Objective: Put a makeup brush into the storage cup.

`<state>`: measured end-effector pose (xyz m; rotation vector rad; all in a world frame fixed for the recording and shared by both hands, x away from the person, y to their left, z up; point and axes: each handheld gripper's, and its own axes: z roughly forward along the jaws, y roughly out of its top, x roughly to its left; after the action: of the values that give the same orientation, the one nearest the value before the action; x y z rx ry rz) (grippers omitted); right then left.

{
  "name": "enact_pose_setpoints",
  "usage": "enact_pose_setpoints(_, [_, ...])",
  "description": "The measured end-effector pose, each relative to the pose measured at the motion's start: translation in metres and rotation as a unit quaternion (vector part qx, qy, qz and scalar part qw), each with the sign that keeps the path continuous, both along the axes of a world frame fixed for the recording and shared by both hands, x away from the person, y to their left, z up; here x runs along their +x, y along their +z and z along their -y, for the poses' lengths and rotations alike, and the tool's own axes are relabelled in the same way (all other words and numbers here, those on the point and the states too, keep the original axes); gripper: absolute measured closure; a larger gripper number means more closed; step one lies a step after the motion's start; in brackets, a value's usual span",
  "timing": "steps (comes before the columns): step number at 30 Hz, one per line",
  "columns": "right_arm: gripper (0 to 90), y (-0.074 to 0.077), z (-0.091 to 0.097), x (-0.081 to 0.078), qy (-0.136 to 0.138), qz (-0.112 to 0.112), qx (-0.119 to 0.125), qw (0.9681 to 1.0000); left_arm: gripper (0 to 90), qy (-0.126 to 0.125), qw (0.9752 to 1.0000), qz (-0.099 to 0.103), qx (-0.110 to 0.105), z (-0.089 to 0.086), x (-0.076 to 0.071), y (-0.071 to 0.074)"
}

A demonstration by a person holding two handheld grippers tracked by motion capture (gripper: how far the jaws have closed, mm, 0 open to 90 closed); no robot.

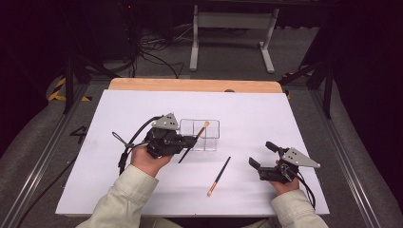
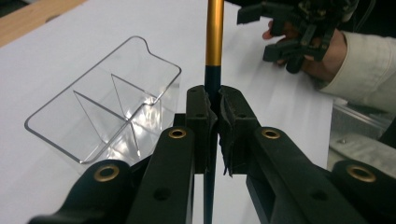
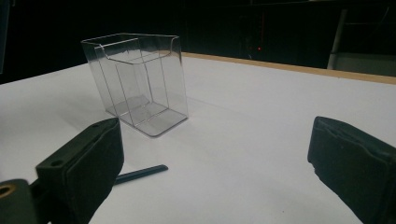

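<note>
Left of centre in the high view, the left gripper (image 1: 190, 141) is clamped on a dark brush (image 1: 194, 141) with a gold-coloured end. The brush leans tilted over the clear divided holder (image 1: 211, 122), which stands upright on the white table (image 1: 285, 118) at frame centre. Just right of centre and lower, a second brush (image 1: 219, 176) lies flat on the table. At lower right, the right gripper (image 1: 262, 155) rests with jaws spread wide, holding nothing.
</note>
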<state>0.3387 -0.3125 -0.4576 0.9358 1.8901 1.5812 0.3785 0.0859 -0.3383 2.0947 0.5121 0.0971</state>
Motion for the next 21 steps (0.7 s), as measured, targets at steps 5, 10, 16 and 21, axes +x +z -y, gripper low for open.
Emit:
enact_pose_setpoints(5, [4.0, 0.0, 0.0, 0.0, 0.0, 0.0, 0.0, 1.0, 82.8, -0.005, 0.9985, 0.015, -0.052, -0.006, 0.002, -0.004])
enact_pose_setpoints(10, [4.0, 0.0, 0.0, 0.0, 0.0, 0.0, -0.001, 1.0, 82.7, 0.004, 0.9969, 0.03, -0.073, -0.008, 0.002, -0.007])
enact_pose_setpoints(16, [4.0, 0.0, 0.0, 0.0, 0.0, 0.0, -0.001, 1.0, 82.8, -0.001, 0.992, 0.049, -0.116, -0.011, 0.004, -0.012])
enact_pose_setpoints(21, [4.0, 0.0, 0.0, 0.0, 0.001, 0.001, -0.001, 1.0, 82.7, -0.014, 0.9841, 0.055, -0.168, -0.014, 0.007, -0.015])
